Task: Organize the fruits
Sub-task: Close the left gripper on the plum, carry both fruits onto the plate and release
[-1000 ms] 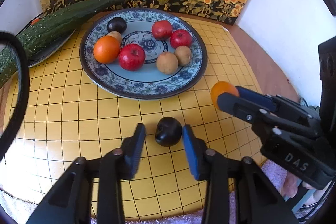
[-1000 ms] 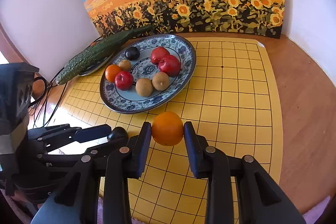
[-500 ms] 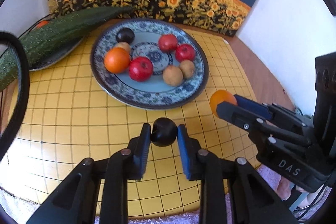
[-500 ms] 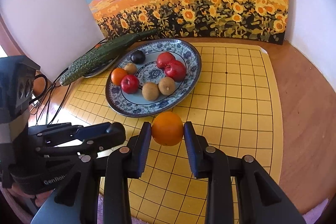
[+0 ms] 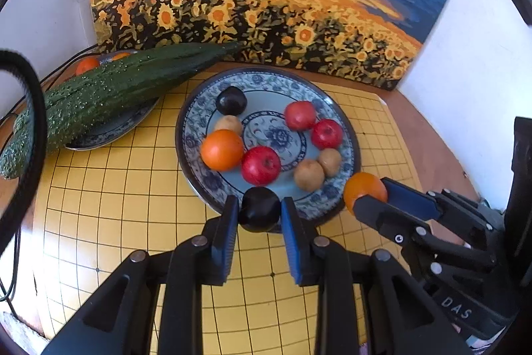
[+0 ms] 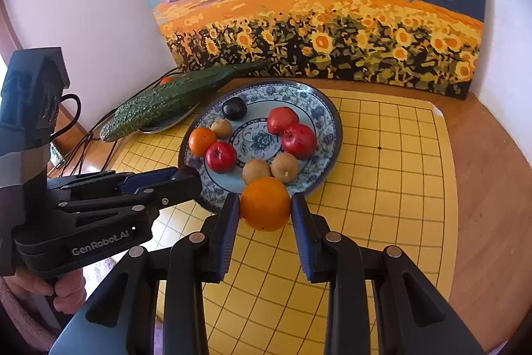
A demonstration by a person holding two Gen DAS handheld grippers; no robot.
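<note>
From the left wrist camera, the left tool (image 5: pixel 260 217) is pinching a dark plum (image 5: pixel 260 212) between its two blue pads. The plum hangs right at the near rim of the big blue-and-white plate (image 5: pixel 350 135). On the plate lie an orange (image 5: pixel 222 149), three red apples, with the nearest red apple (image 5: pixel 261 165) next to the orange, a second dark plum (image 5: pixel 231 101) at the far side, and three small brown fruits. To the right, the right tool (image 5: pixel 372 200) is pinching another orange (image 5: pixel 364 188) just beside the plate's rim. On the left, a long bumpy green gourd (image 5: pixel 109 92) lies across a smaller plate (image 5: pixel 109 132). Everything sits on a yellow grid board (image 5: pixel 116 188). A sunflower painting (image 5: pixel 266 5) leans on the wall behind.

From the right wrist camera, the right tool (image 6: pixel 265 215) is pinching the orange (image 6: pixel 265 203) between its pads, over the near rim of the big plate (image 6: pixel 327 118). The left tool (image 6: pixel 183 177) reaches in from the left, with its tip at the plate's edge. Its plum is hidden here, so this view does not show its grip. The brown tabletop (image 6: pixel 492 188) shows to the right of the yellow board (image 6: pixel 399 188).
</note>
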